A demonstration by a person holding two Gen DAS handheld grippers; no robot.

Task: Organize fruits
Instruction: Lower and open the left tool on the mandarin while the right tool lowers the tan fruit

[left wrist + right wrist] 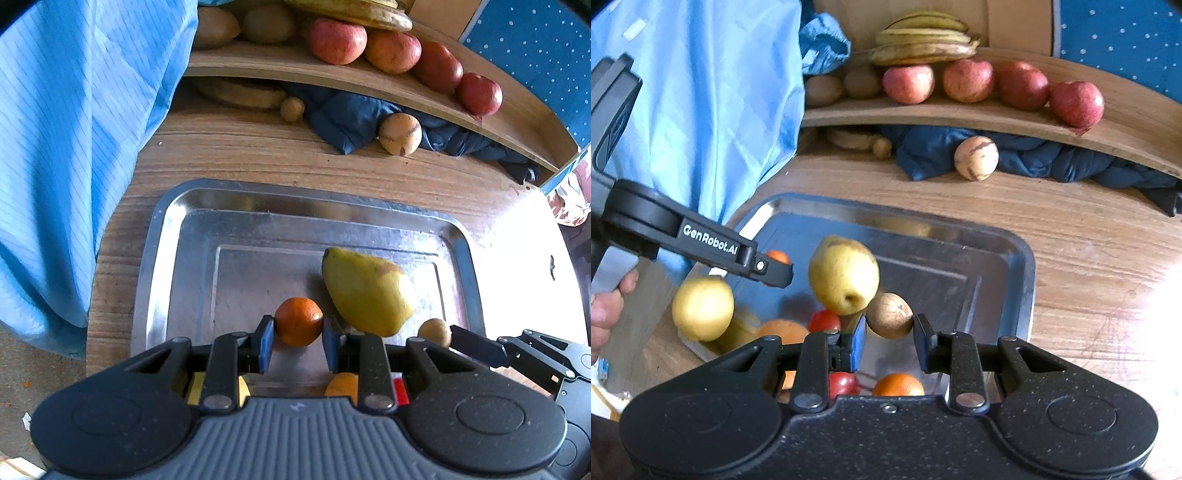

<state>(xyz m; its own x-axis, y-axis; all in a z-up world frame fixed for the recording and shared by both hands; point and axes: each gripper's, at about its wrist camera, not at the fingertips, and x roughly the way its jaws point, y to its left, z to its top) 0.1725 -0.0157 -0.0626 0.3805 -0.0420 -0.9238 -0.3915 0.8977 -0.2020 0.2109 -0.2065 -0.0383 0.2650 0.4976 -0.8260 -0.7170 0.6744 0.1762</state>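
Wooden surface carries a tray; an orange and brown fruit are clamped between jaws; lifting toward the twelve o'clock shelf seems next.

Wood-grain table, curved wooden shelf, blue star-dotted wall, pale blue striped fabric, glare at right.

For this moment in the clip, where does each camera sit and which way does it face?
Left wrist: on the left gripper, looking forward and down onto the metal tray; its fingers bracket a small orange, and the right gripper's tip pokes in at the right edge.
Right wrist: on the right gripper, facing the same tray from its right side; its fingers bracket a brown round fruit, with the left gripper and the person's hand at the left.
Shared: the tray, yellow pear, and the apple shelf.
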